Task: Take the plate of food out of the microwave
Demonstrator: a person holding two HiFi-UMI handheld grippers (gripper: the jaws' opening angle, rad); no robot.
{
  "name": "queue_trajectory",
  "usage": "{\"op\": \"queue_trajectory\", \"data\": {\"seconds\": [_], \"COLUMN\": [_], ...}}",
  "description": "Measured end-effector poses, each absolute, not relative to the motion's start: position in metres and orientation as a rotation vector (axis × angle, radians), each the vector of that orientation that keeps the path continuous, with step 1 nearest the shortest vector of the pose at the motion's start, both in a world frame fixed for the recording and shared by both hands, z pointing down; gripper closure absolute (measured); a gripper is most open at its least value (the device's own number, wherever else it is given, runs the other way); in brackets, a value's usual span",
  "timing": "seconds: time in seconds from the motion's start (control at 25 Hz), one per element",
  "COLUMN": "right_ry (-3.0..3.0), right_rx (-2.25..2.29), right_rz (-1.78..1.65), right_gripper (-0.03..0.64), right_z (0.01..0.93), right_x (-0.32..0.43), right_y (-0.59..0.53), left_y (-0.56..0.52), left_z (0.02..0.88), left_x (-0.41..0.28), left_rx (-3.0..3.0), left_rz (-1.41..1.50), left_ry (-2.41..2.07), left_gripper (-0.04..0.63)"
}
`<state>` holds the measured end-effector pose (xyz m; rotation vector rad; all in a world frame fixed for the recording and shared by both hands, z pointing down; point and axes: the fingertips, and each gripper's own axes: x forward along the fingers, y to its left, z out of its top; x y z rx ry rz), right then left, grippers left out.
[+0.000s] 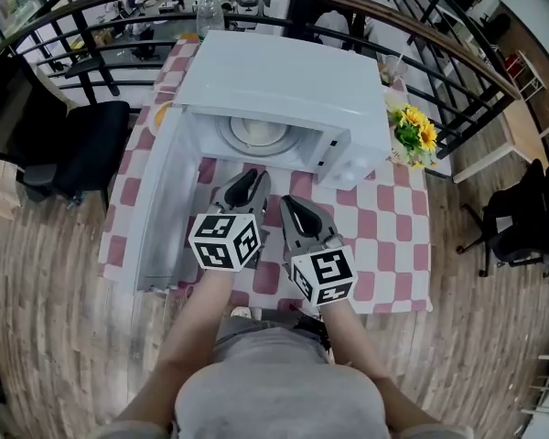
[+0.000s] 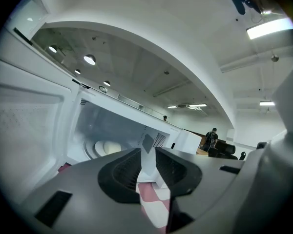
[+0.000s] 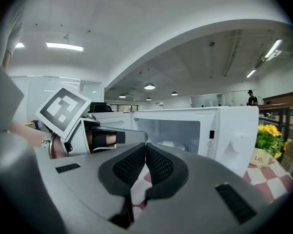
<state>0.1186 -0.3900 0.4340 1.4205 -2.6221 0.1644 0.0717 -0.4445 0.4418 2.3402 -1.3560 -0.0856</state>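
The white microwave (image 1: 284, 90) stands on the checked table with its door (image 1: 160, 208) swung open to the left. Inside, a white plate of pale food (image 1: 259, 133) rests on the turntable; the left gripper view shows the plate (image 2: 107, 147) deep in the cavity, and the right gripper view shows the plate (image 3: 168, 144) too. My left gripper (image 1: 252, 176) hovers just before the opening, its jaws (image 2: 148, 152) a little apart with nothing between them. My right gripper (image 1: 288, 204) sits beside it, slightly further back, its tips (image 3: 145, 145) touching and empty.
A red-and-white checked cloth (image 1: 384, 236) covers the table. A pot of yellow flowers (image 1: 414, 133) stands right of the microwave, a water bottle (image 1: 209, 9) behind it. A black chair (image 1: 82, 144) is at the left and a curved railing runs behind.
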Motion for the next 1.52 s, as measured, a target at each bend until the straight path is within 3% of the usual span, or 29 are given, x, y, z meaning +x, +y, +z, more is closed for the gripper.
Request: {"op": "queue_trajectory", "data": {"seconds": [0.24, 0.72, 0.96, 1.52], "right_ry": [-2.635, -2.631, -2.618, -2.564], "right_rx": [1.392, 1.391, 1.387, 1.4], "right_rz": [0.183, 0.256, 0.289, 0.37], "right_gripper": [0.591, 0.591, 0.591, 0.591], "right_z": [0.44, 0.455, 0.465, 0.491], "right_x": [0.12, 0.125, 0.125, 0.136], "right_y": [-0.406, -0.428, -0.436, -0.459], "left_y": [-0.471, -0.507, -0.527, -0.561], "left_z": [0.454, 0.501, 0.529, 0.586], "left_x": [0.069, 0.046, 0.042, 0.048], "left_rx": [2.195, 1.824, 1.636, 1.308], "left_rz": [-0.183, -0.296, -0.337, -0.357], "left_ry": [-1.33, -1.342, -1.285, -1.231], "left_gripper": [0.352, 0.358, 0.267, 0.267]}}
